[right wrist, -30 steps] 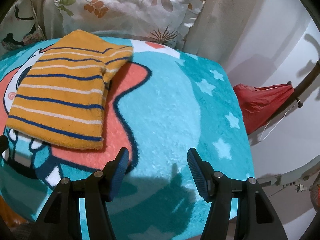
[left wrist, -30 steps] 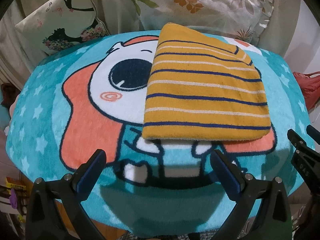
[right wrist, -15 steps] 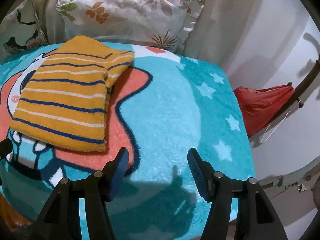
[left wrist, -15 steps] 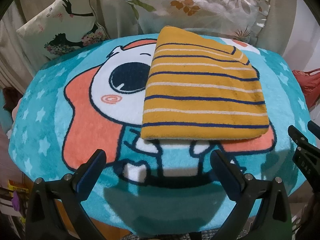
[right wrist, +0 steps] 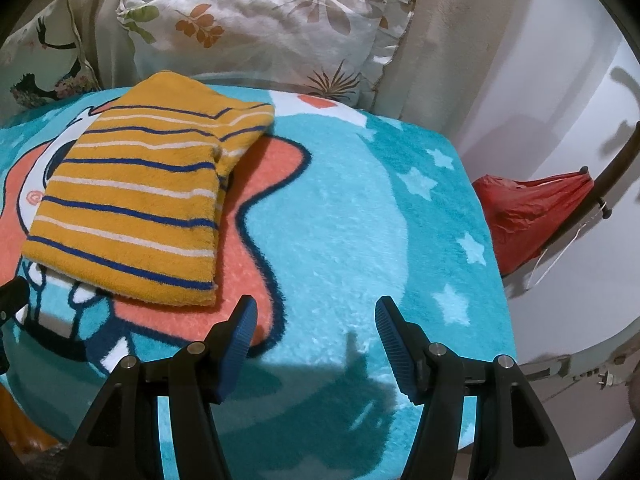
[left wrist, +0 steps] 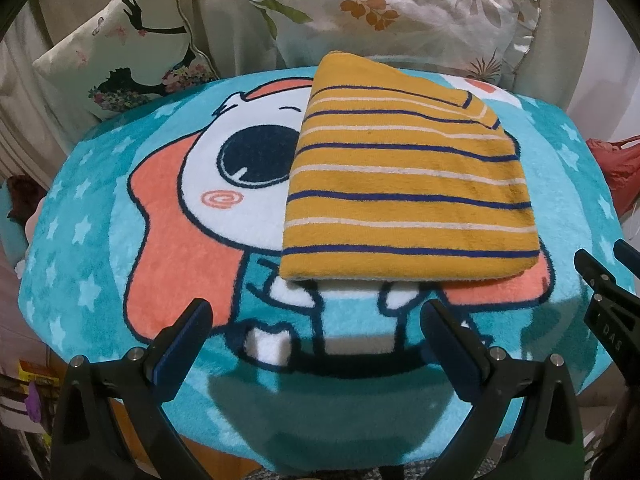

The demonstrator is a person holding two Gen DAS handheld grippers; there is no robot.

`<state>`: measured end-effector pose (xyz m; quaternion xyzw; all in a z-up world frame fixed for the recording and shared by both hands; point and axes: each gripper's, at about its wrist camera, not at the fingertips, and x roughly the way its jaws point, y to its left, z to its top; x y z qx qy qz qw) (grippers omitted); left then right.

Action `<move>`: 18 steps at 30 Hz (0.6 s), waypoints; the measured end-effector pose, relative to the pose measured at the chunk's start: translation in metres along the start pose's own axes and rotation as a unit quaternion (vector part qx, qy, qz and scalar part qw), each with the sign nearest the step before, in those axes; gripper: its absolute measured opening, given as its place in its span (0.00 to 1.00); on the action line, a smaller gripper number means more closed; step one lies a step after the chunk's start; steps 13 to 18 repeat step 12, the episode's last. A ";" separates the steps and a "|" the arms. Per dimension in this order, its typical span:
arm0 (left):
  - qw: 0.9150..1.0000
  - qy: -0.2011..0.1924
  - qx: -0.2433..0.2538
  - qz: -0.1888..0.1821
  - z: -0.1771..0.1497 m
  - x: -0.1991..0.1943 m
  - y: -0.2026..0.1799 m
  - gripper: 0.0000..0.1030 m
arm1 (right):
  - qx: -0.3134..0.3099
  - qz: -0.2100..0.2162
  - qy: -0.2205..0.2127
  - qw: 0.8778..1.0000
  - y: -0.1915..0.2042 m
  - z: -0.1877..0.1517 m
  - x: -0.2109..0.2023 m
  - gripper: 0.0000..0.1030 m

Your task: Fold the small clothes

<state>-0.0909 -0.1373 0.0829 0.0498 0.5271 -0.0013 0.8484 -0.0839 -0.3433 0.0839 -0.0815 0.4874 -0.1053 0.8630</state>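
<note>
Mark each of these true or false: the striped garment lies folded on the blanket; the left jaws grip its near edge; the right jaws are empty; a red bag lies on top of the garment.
1. The striped garment lies folded on the blanket. True.
2. The left gripper grips its near edge. False: its jaws stand open, short of the garment.
3. The right gripper has empty jaws. True: only blanket shows between them.
4. A red bag lies on the garment. False: it sits off the blanket's edge, to the right.

Garment (left wrist: 408, 184) mustard, navy and white stripes; blanket (left wrist: 100, 240) turquoise, white stars.
</note>
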 end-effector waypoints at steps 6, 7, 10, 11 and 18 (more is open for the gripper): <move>1.000 0.002 0.000 -0.002 0.001 0.004 -0.001 1.00 | 0.001 0.007 -0.004 1.000 0.001 0.001 0.002 0.64; 1.000 0.002 0.001 -0.002 0.001 0.004 -0.001 1.00 | 0.002 0.008 -0.004 1.000 0.001 0.001 0.003 0.64; 1.000 0.003 0.004 0.002 0.002 0.006 -0.001 1.00 | 0.005 0.016 -0.003 1.000 0.002 0.003 0.005 0.64; 1.000 0.004 0.005 0.004 0.002 0.007 0.000 1.00 | 0.005 0.019 -0.003 1.000 0.003 0.004 0.006 0.64; 1.000 0.005 0.005 0.005 0.003 0.009 0.002 1.00 | 0.004 0.023 -0.003 1.000 0.004 0.005 0.008 0.64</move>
